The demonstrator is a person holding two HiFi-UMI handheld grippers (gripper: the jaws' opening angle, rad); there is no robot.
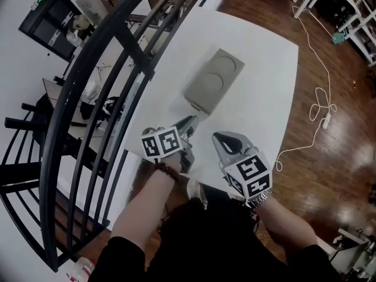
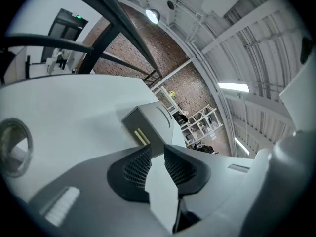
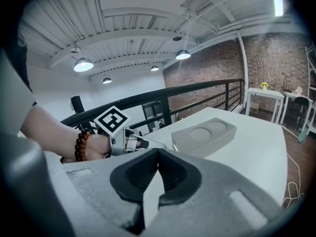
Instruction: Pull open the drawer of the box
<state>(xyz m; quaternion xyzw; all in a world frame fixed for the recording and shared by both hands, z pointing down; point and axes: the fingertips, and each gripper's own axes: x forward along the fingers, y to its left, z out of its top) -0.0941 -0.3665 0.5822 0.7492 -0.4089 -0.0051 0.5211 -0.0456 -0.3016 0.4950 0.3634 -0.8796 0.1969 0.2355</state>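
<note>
A grey box with two round recesses in its top lies on the white table. Its near end face carries a small yellowish handle. My left gripper points at that end, a short way from it. Its jaws are open with nothing between them, and the box lies just ahead. My right gripper hovers over the table's near edge, right of the left one. Its jaws are shut and empty, and past them I see the box and the left gripper's marker cube.
A black metal railing curves along the table's left side. A white cable trails over the wooden floor to the right. The table's near edge lies under both grippers.
</note>
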